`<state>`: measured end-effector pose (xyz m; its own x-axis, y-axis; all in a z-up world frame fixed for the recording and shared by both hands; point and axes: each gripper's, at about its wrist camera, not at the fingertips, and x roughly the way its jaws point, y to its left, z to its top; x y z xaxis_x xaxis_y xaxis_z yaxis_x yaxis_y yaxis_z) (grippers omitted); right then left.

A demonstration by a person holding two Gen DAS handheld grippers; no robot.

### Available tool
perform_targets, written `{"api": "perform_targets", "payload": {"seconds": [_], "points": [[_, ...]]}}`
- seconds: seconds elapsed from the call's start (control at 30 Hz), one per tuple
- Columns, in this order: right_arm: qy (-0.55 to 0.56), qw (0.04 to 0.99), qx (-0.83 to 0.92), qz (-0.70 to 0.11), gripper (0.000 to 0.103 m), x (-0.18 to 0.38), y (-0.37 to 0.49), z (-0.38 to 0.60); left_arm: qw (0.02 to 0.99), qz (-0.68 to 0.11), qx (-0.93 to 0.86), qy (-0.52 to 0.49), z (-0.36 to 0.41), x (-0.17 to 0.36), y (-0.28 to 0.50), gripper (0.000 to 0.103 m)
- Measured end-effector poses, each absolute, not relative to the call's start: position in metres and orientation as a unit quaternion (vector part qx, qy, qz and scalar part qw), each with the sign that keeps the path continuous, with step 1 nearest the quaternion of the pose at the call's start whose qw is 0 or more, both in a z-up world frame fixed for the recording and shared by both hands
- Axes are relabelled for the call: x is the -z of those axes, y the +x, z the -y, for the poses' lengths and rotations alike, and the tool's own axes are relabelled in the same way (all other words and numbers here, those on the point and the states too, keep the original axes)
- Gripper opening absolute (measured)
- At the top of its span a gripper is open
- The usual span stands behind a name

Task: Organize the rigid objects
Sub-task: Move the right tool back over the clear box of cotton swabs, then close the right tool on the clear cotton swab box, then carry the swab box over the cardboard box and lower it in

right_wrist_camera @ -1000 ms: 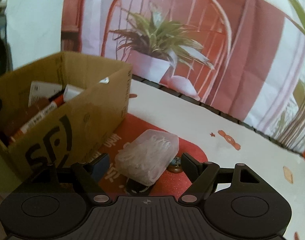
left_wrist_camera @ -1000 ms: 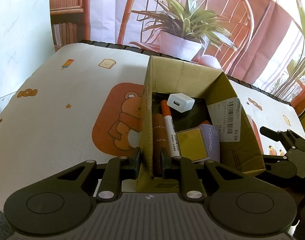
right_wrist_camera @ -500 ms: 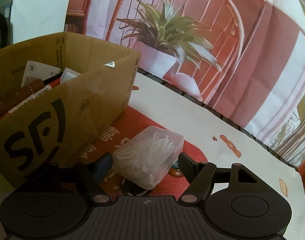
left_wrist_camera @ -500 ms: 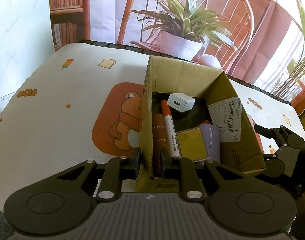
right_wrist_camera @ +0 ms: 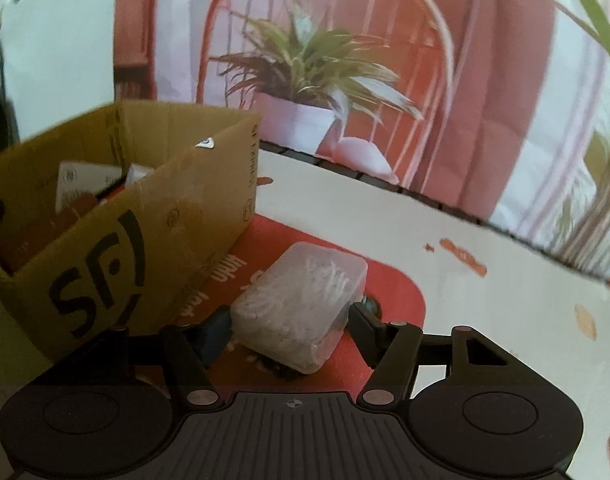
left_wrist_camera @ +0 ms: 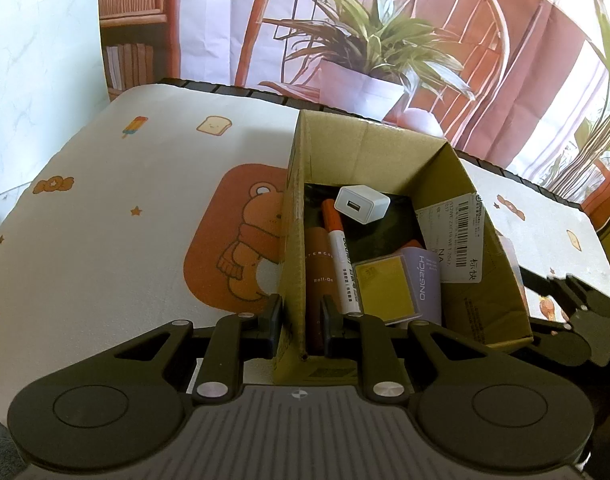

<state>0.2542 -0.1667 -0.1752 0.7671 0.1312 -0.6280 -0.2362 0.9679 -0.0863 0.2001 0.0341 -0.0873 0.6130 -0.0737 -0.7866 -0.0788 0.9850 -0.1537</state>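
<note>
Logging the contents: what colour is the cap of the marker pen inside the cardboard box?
Orange-red cap on a white marker pen; clearest in the left wrist view.

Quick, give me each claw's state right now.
Left claw: shut on the cardboard box wall.
Right claw: closing around the clear plastic box on the table, pads not clearly pressing yet.

The left wrist view looks steeply down, close over the open brown cardboard box (left_wrist_camera: 389, 152). The right wrist view faces that box's printed side (right_wrist_camera: 153, 224) from low and near; both share it and the plant-printed backdrop (left_wrist_camera: 369, 48).
</note>
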Motion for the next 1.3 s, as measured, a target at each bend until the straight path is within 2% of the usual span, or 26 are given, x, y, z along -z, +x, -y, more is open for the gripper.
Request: {"api": "perform_targets", "payload": {"seconds": [0.3, 0.67, 1.03, 1.3], "points": [[0.054, 0.932, -0.088, -0.348, 0.057, 0.174, 0.234, 0.205, 0.894, -0.440, -0.002, -0.086, -0.033, 0.088, 0.200, 0.020], [0.155, 0.918, -0.070, -0.358, 0.056, 0.175, 0.225, 0.227, 0.894, -0.440, -0.002, -0.085, -0.032, 0.088, 0.201, 0.020], [0.174, 0.929, -0.079, -0.318, 0.056, 0.143, 0.227, 0.226, 0.894, -0.440, -0.002, -0.084, -0.032, 0.088, 0.201, 0.020], [0.122, 0.943, -0.137, -0.279, 0.056, 0.098, 0.245, 0.197, 0.894, -0.440, -0.002, -0.084, -0.032, 0.088, 0.201, 0.020]]}}
